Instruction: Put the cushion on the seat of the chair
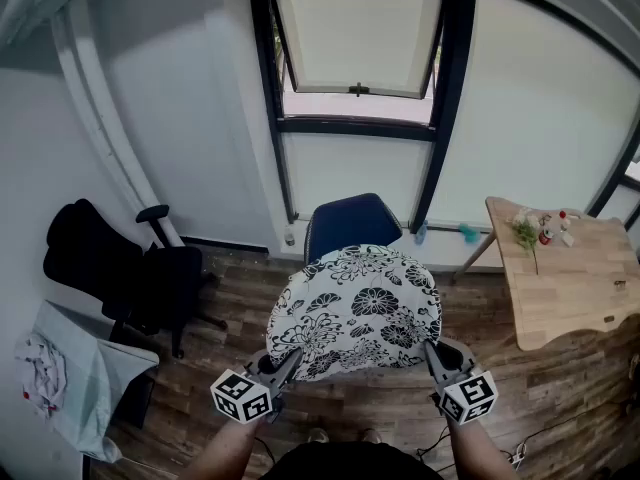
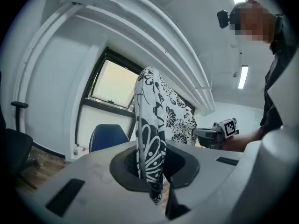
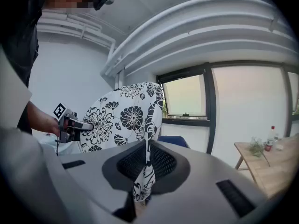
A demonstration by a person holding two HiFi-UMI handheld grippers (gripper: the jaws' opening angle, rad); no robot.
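Note:
A white cushion with black flower print hangs in the air between my two grippers, above and in front of the blue chair. My left gripper is shut on the cushion's near left corner, and my right gripper is shut on its near right corner. In the left gripper view the cushion's fabric is pinched between the jaws and the chair's blue back shows behind. In the right gripper view the cushion's edge sits clamped in the jaws. The chair's seat is hidden under the cushion.
A black office chair stands at the left by a light grey bin with cloth. A wooden table with small bottles and a plant is at the right. A dark-framed window fills the wall behind the chair.

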